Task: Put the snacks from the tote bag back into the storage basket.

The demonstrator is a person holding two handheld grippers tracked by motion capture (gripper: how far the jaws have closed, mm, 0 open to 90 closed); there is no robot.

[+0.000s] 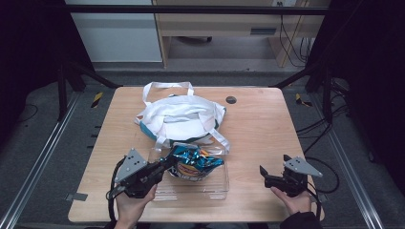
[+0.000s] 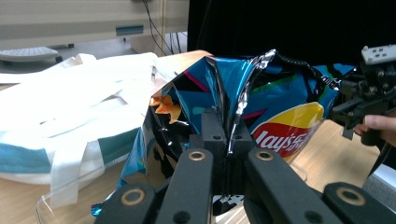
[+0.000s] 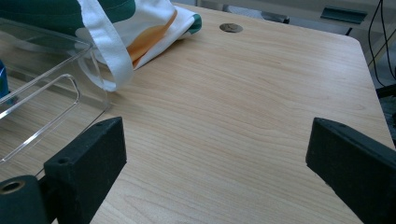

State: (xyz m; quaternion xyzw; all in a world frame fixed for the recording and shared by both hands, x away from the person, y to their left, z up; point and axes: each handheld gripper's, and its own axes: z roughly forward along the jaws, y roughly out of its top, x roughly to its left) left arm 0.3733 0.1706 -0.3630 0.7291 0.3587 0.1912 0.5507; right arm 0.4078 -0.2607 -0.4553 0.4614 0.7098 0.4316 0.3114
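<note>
A blue Lay's chip bag [image 1: 195, 163] sits in a clear plastic tray [image 1: 217, 188] at the table's front middle. My left gripper [image 1: 168, 164] is shut on a crumpled fold of the chip bag [image 2: 280, 112], its jaws pinching the foil at the left gripper [image 2: 227, 135]. Behind the tray lies a white tote bag [image 1: 179, 117] with teal trim, its straps draped over the tray's rim. My right gripper [image 1: 265, 174] hovers open near the front right of the table, and the right gripper [image 3: 215, 154] has bare wood between its wide jaws.
A small round grommet [image 1: 231, 99] is set into the table's far side. The clear tray's handle and wall [image 3: 51, 93] stand left of my right gripper, with a tote strap [image 3: 109, 56] hanging over them. Bare wood [image 1: 262, 129] spreads across the right half.
</note>
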